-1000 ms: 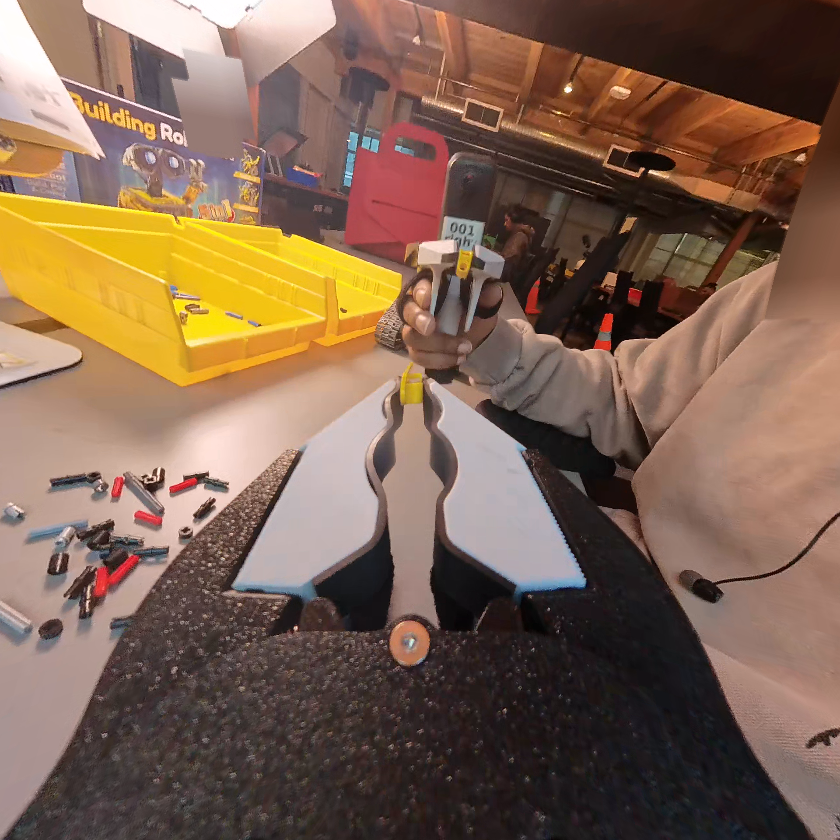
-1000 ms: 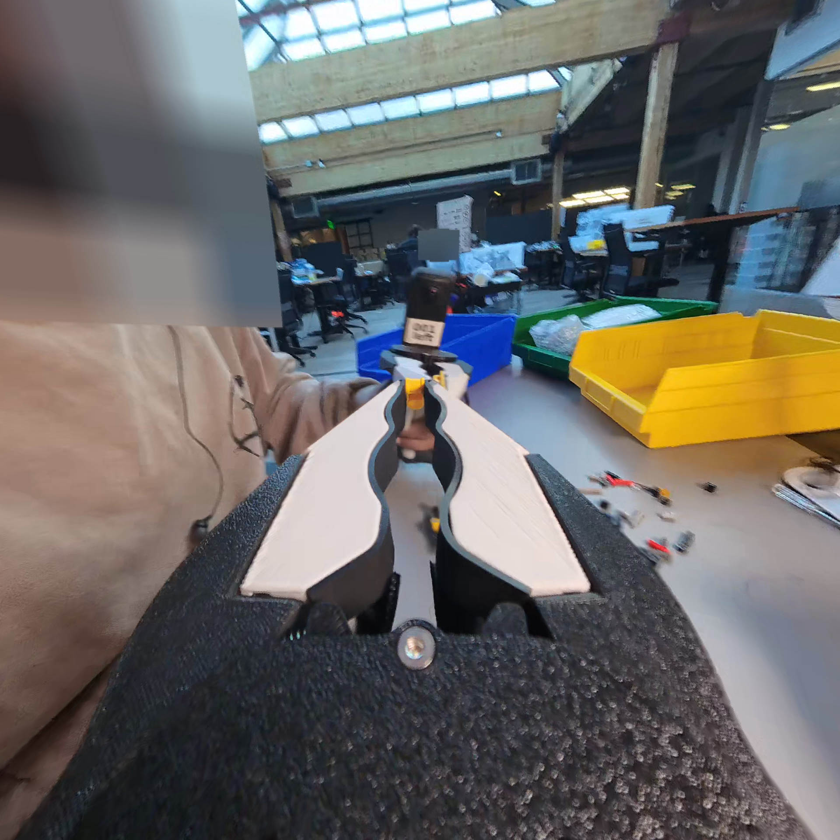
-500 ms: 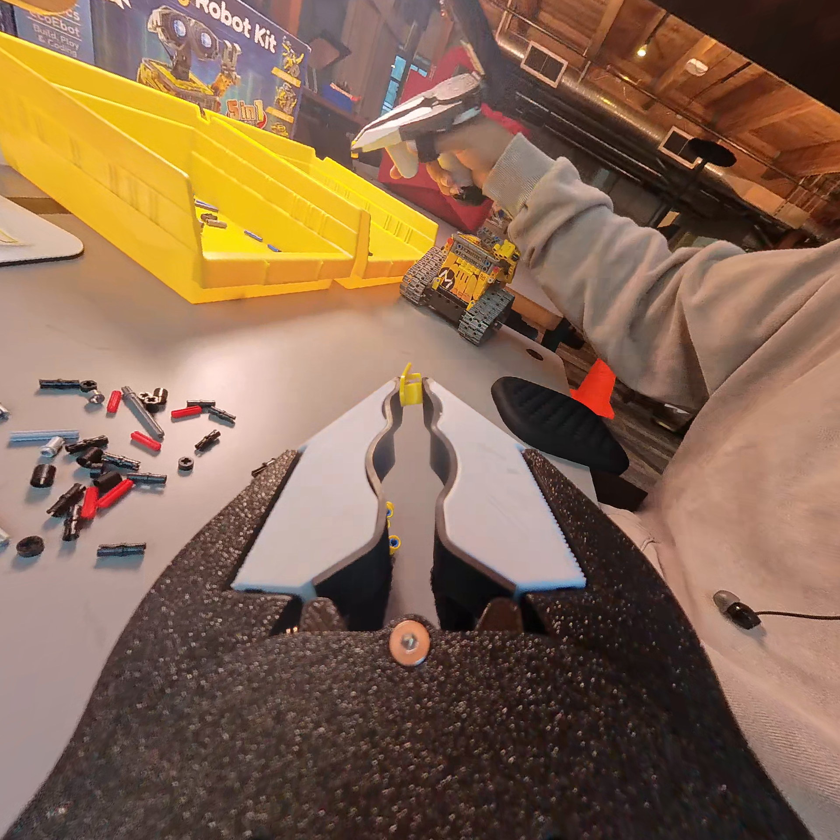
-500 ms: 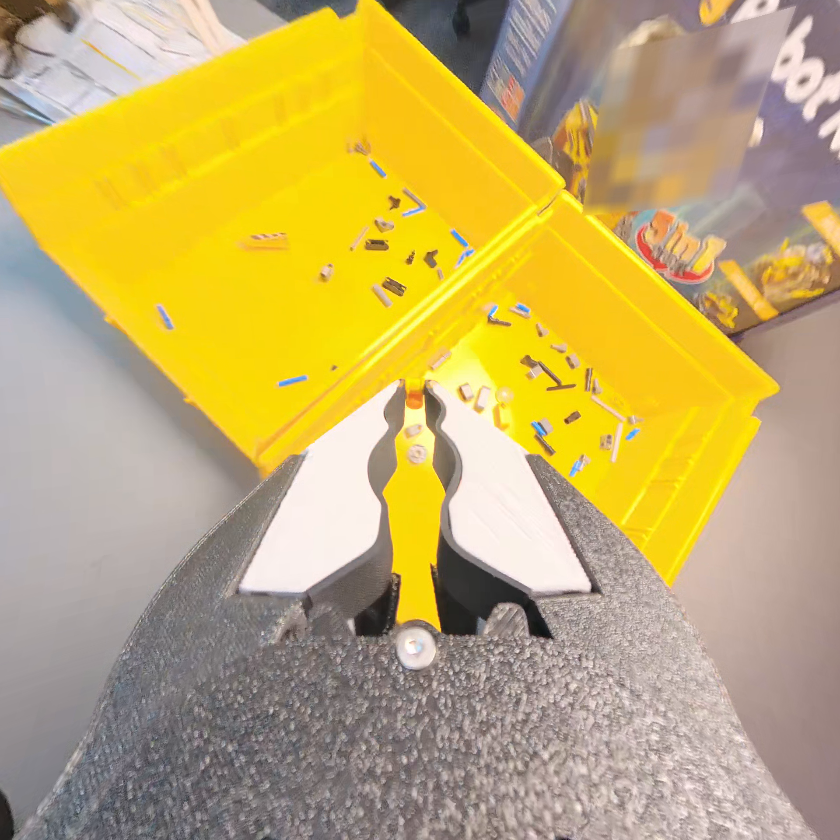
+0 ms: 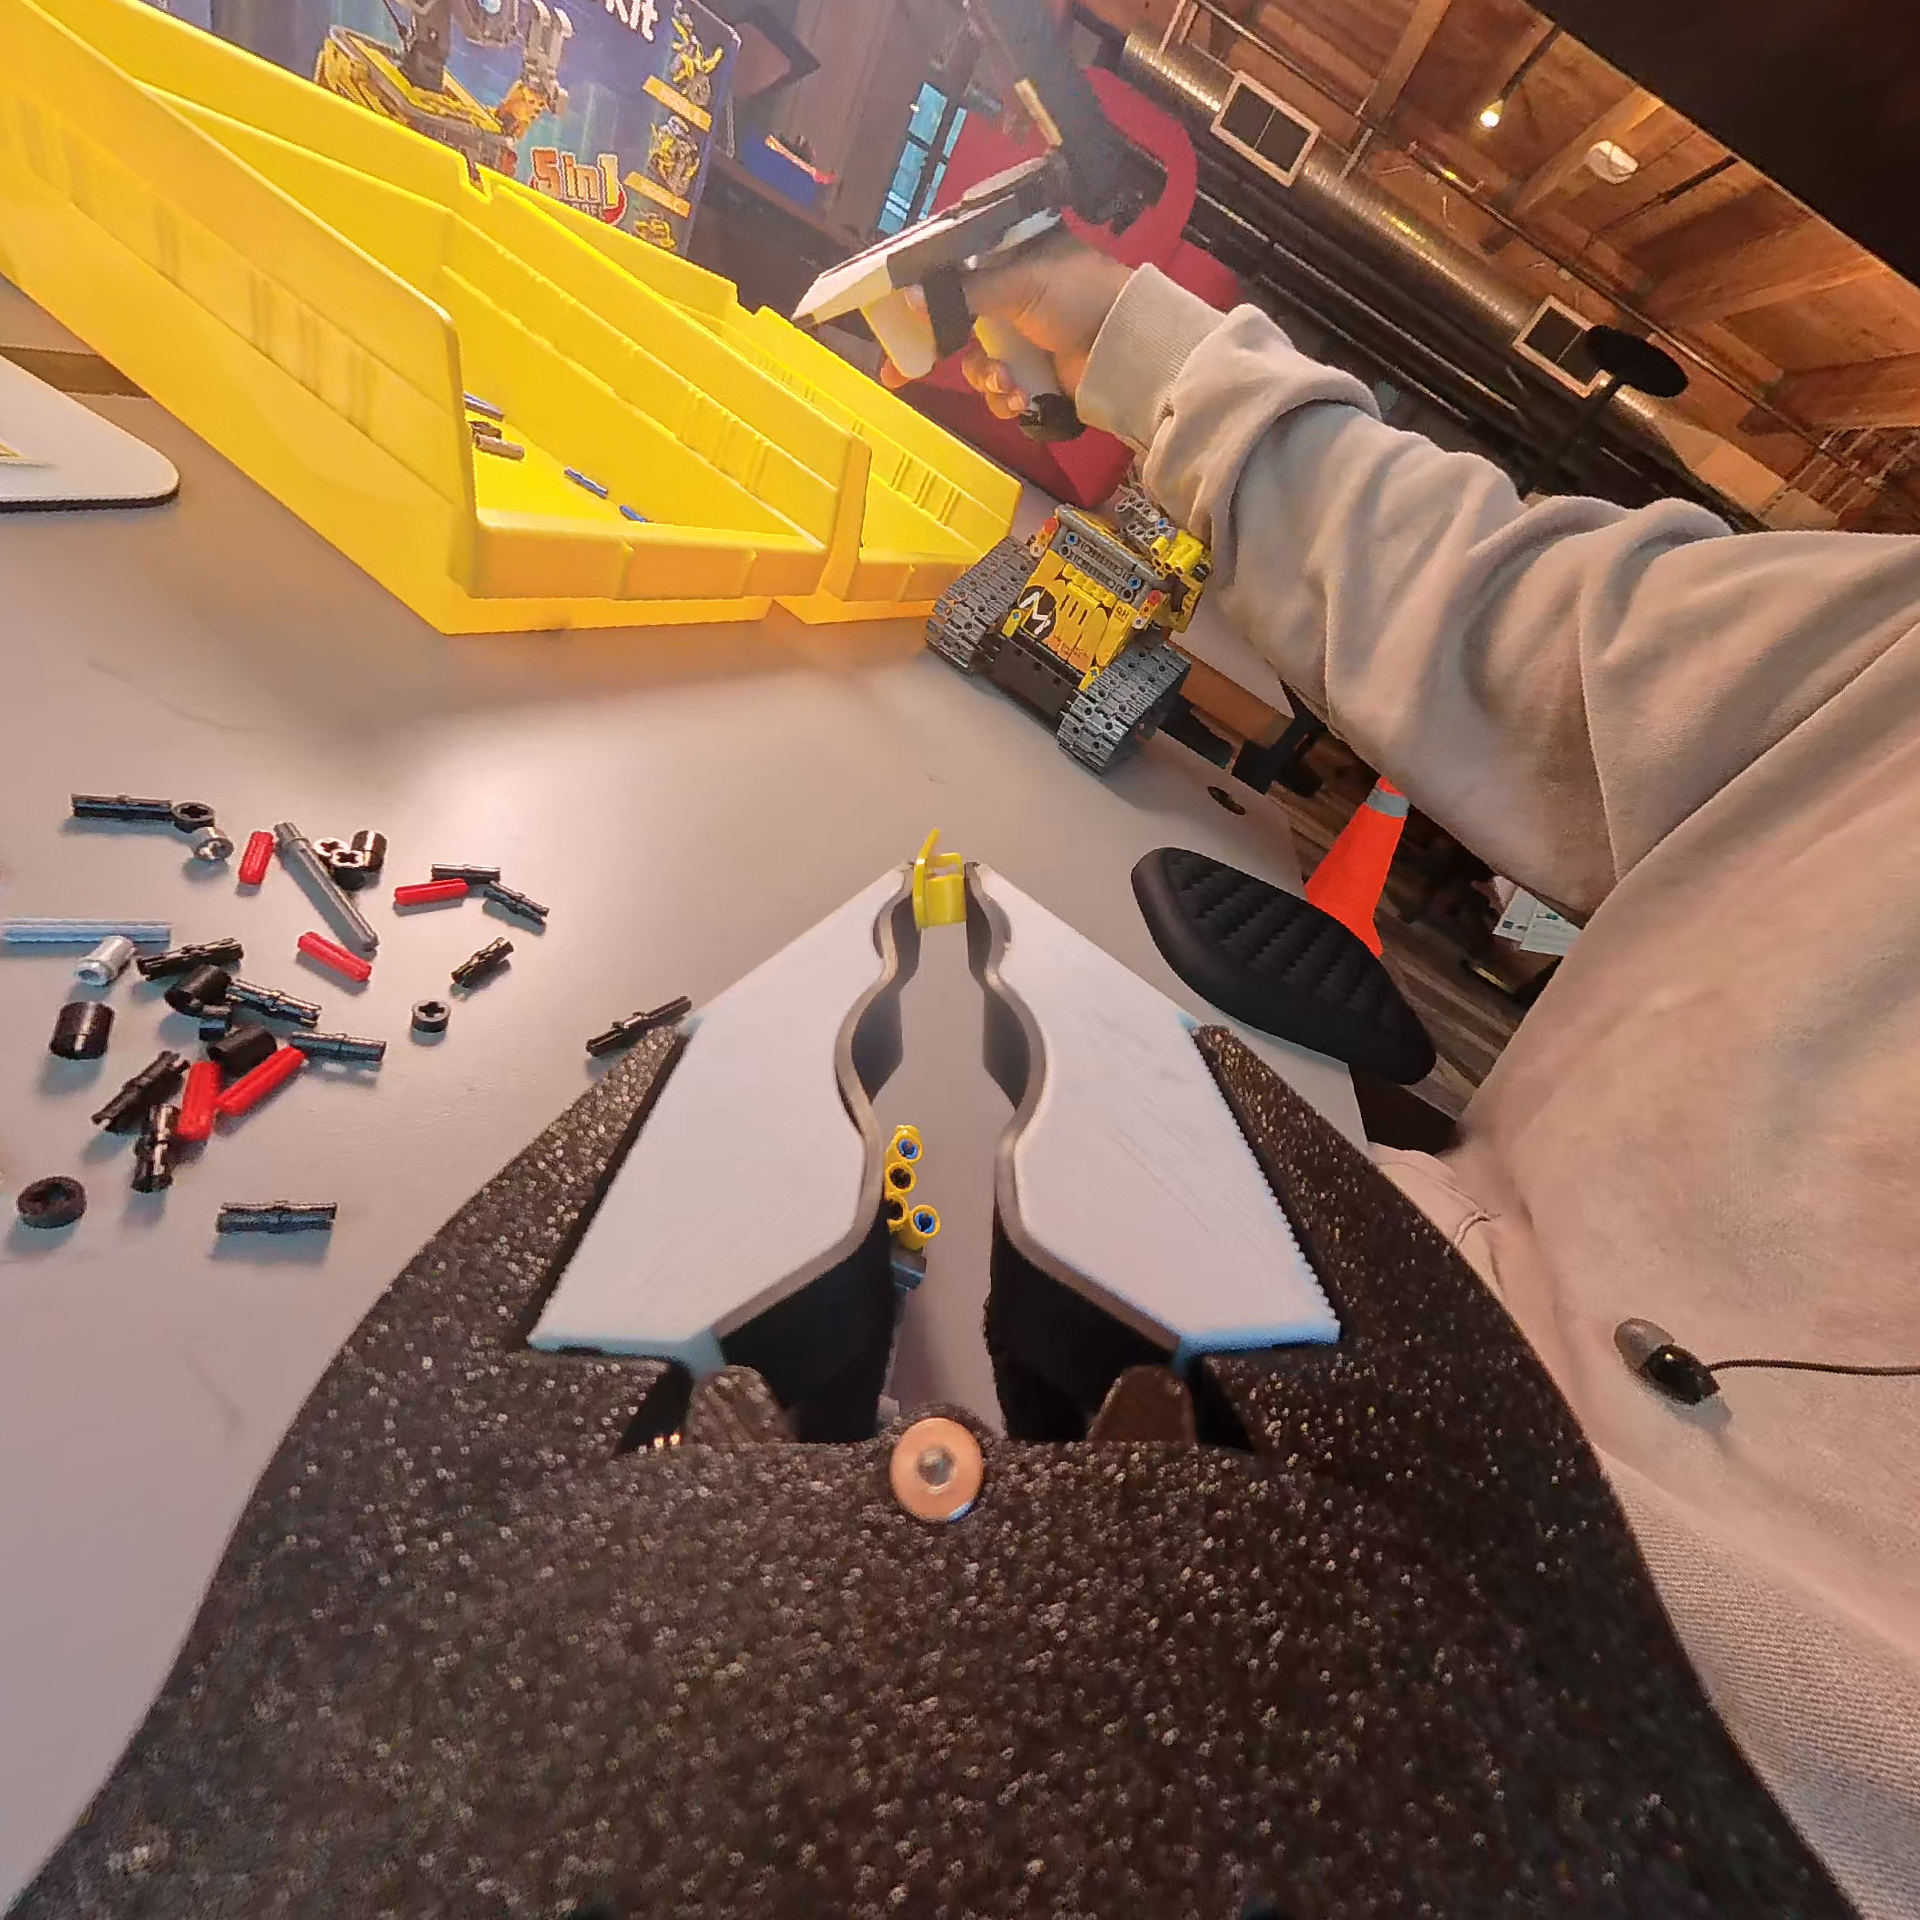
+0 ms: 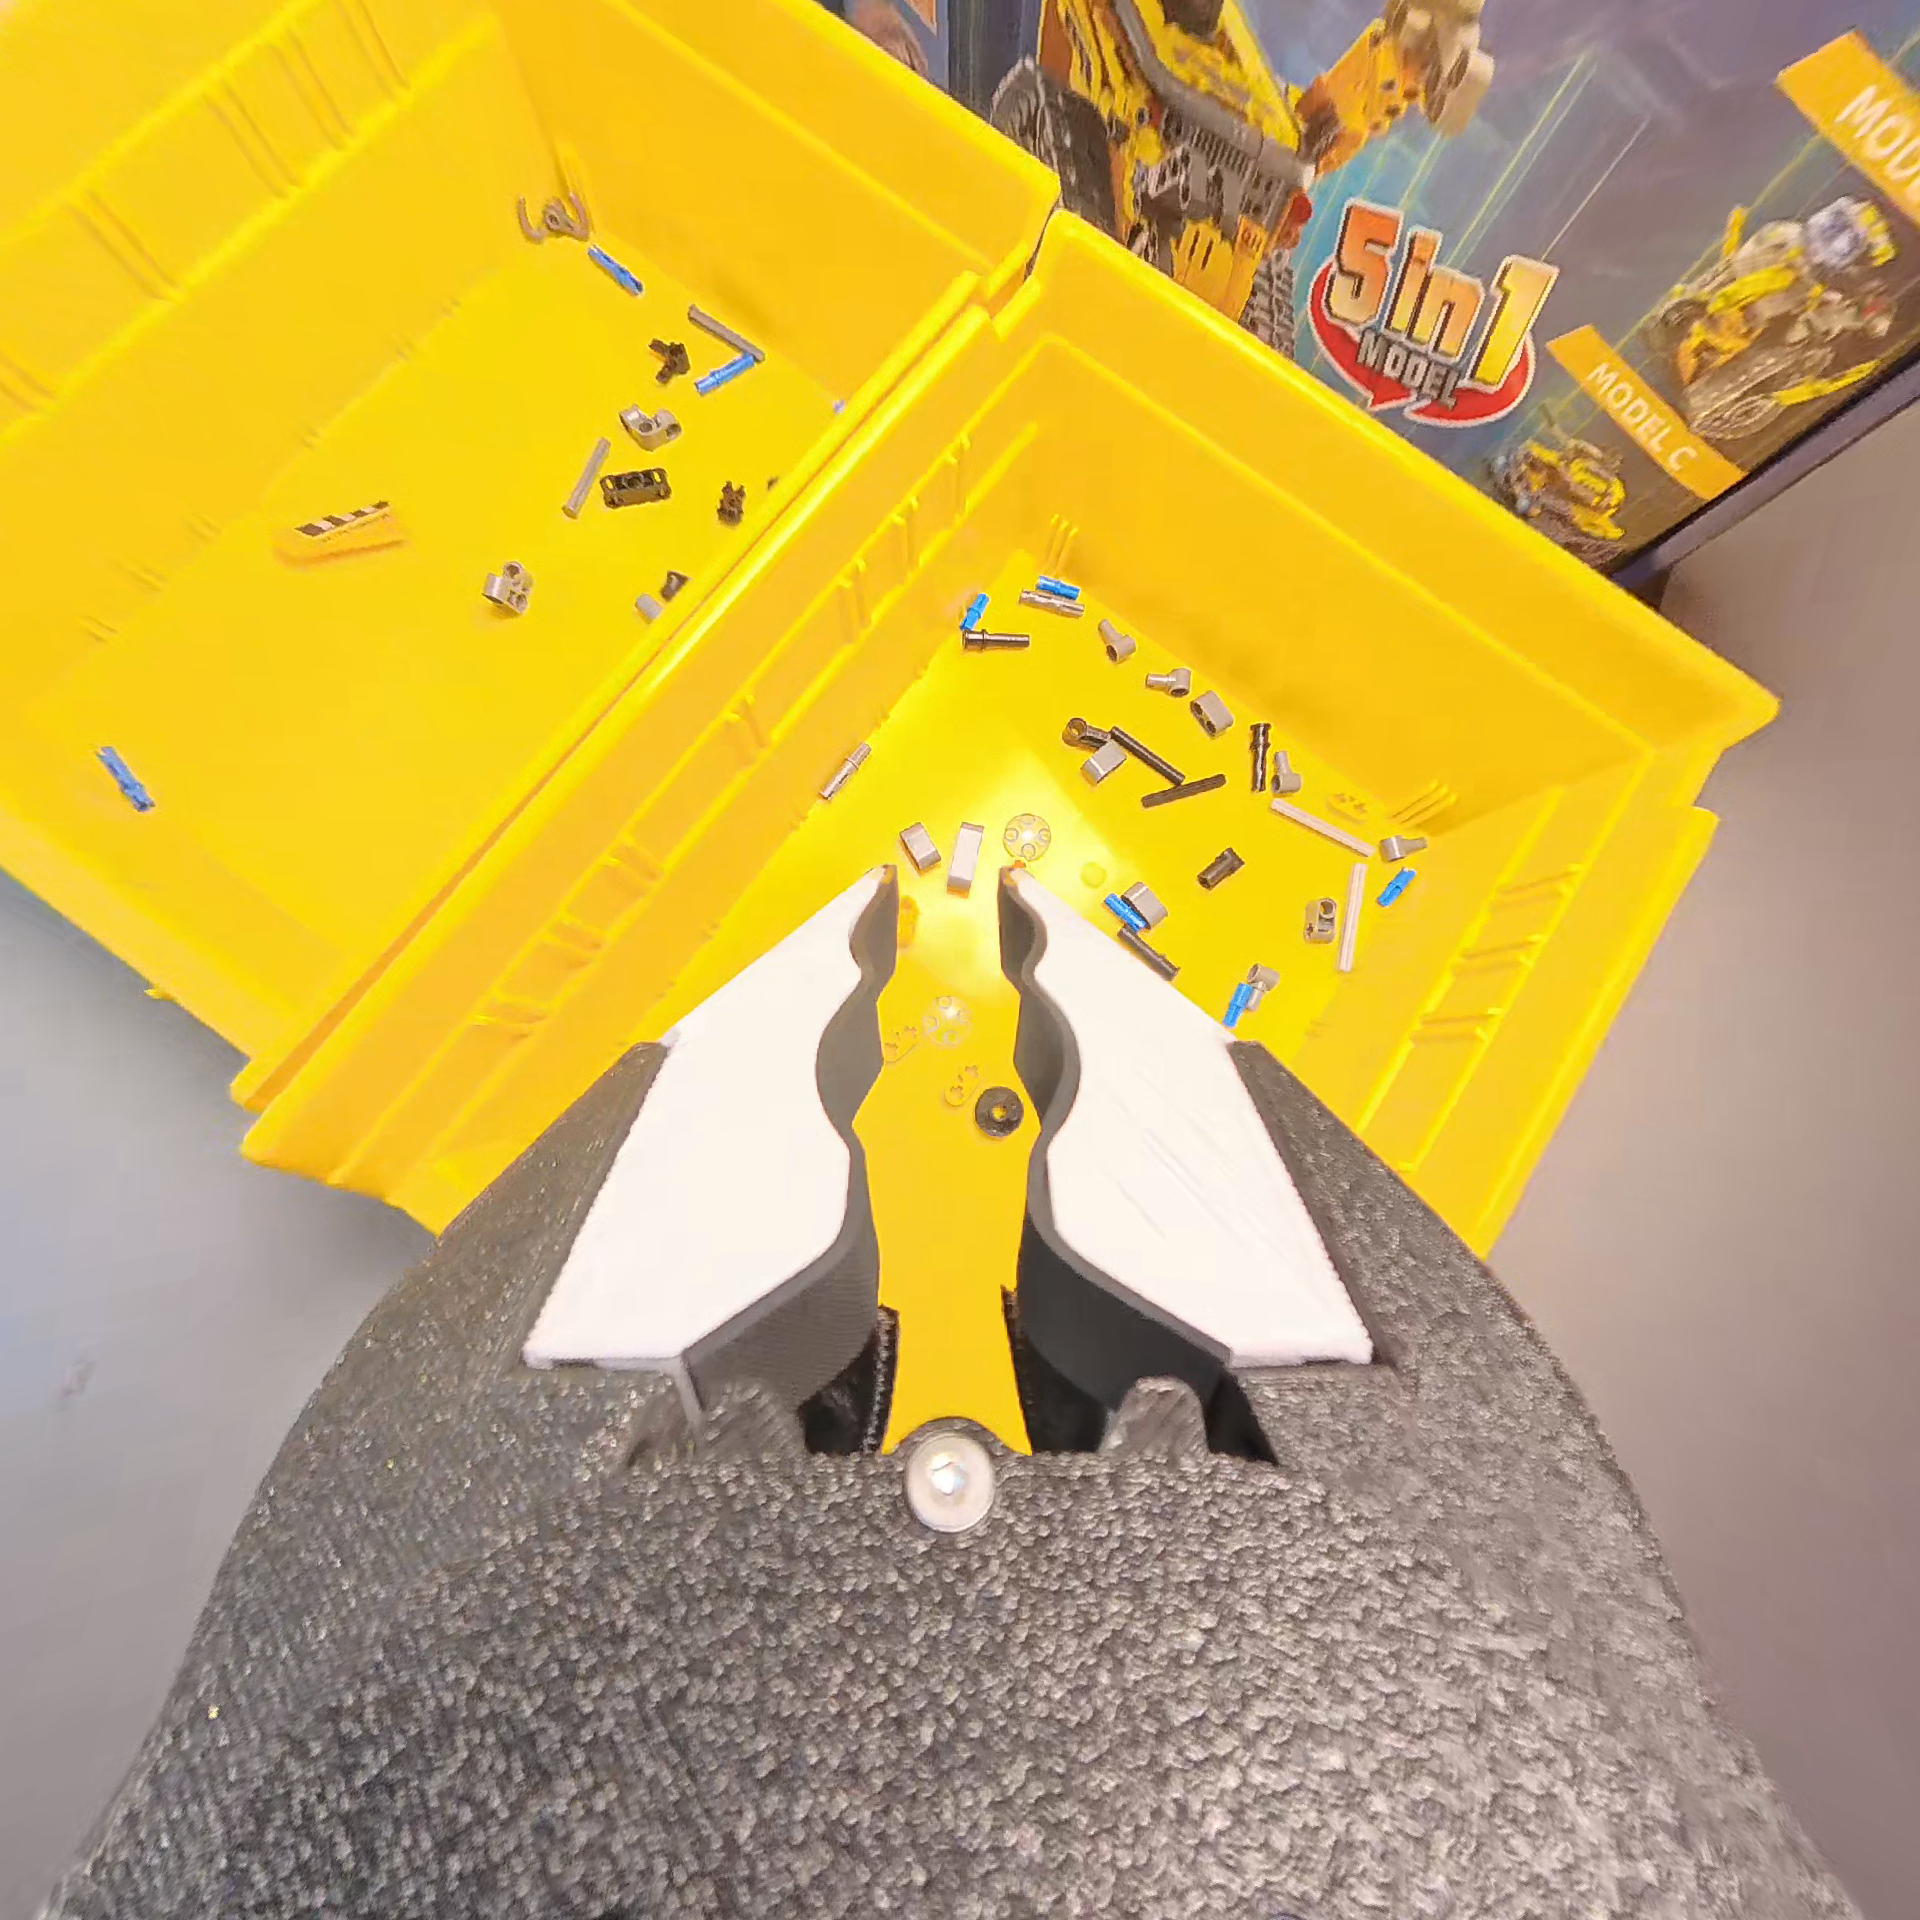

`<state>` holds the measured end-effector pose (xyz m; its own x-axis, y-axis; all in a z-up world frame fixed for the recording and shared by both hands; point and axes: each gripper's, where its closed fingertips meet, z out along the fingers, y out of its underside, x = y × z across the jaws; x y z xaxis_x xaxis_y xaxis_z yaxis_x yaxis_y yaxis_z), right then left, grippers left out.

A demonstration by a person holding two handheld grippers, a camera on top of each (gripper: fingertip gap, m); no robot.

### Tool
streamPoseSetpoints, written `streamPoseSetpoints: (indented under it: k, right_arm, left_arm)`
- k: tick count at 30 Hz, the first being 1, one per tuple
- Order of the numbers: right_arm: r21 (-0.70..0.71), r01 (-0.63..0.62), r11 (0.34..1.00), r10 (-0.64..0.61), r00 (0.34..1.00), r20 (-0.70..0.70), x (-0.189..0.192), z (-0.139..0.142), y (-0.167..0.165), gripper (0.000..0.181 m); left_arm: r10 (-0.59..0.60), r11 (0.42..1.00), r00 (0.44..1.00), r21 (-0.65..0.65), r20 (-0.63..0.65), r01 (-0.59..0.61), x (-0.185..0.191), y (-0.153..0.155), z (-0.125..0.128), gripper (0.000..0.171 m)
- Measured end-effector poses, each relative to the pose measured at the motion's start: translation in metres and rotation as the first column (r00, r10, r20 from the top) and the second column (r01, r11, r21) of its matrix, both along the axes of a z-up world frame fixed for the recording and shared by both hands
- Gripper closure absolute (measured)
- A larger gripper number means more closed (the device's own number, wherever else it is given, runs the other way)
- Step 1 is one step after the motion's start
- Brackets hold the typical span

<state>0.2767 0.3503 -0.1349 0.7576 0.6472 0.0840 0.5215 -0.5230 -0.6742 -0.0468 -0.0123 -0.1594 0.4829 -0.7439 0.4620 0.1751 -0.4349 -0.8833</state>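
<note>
left gripper point(image 5: 938, 883) pinches a small yellow plastic clip piece point(image 5: 934, 896) above the grey table point(image 5: 675, 748); right gripper point(image 6: 943, 883) hangs parted and empty over the right-hand yellow plastic bin point(image 6: 1621, 644).

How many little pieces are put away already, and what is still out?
Put away: many small pieces lie in the two yellow bins. In hand: the left gripper pinches one small yellow piece; the right gripper hangs open and empty over one bin. Left: a scatter of black and red pieces sits on the grey table.
</note>
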Motion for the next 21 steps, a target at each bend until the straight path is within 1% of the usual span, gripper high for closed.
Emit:
streamPoseSetpoints:
  k: [2,5,7,9,11,13,15,17,18,19,21]
  right_arm:
    - [0.058,-0.025,0.998,0.027,0.999,-0.04,-0.008,0.022,-0.009,0.164]
    - [0.231,-0.093,0.968,0.118,0.988,-0.096,-0.037,0.07,-0.039,0.164]
    - [0.343,-0.149,0.927,0.213,0.964,-0.157,-0.066,0.101,-0.075,0.164]
    - [0.404,-0.231,0.885,0.339,0.915,-0.218,-0.102,0.117,-0.123,0.164]
    - [0.44,-0.319,0.84,0.461,0.847,-0.266,-0.139,0.116,-0.174,0.164]
    - [0.462,-0.4,0.792,0.572,0.751,-0.33,-0.18,0.101,-0.225,0.164]
    - [0.467,-0.462,0.754,0.648,0.64,-0.413,-0.222,0.08,-0.272,0.164]
    - [0.453,-0.515,0.727,0.685,0.507,-0.523,-0.262,0.063,-0.313,0.163]
    - [0.446,-0.544,0.711,0.695,0.443,-0.567,-0.279,0.057,-0.33,0.163]
    - [0.445,-0.568,0.692,0.705,0.397,-0.588,-0.294,0.049,-0.342,0.161]
    - [0.453,-0.587,0.67,0.712,0.338,-0.615,-0.314,0.039,-0.355,0.157]
  left_arm:
    - [-0.002,1.0,1.0,0.004,-0.001,0.002,0.0,0.0,0.0,0.164]
    - [-0.007,1.0,1.0,0.023,0.017,0.007,0.0,-0.002,0.005,0.164]
    - [-0.021,0.999,0.999,0.035,0.045,0.019,0.001,-0.004,0.01,0.164]
    - [-0.04,0.998,0.996,0.051,0.082,0.035,0.002,-0.007,0.017,0.164]
    - [-0.062,0.996,0.991,0.069,0.118,0.054,0.003,-0.01,0.023,0.164]
    - [-0.082,0.994,0.986,0.083,0.144,0.071,0.004,-0.013,0.028,0.164]
    - [-0.09,0.993,0.983,0.092,0.161,0.076,0.004,-0.015,0.031,0.164]
    - [-0.098,0.992,0.978,0.099,0.183,0.081,0.004,-0.014,0.033,0.164]
    - [-0.105,0.991,0.975,0.104,0.194,0.086,0.004,-0.013,0.035,0.164]
    - [-0.11,0.99,0.972,0.109,0.207,0.089,0.004,-0.011,0.036,0.164]
    - [-0.119,0.989,0.963,0.118,0.244,0.092,0.0,-0.005,0.042,0.164]
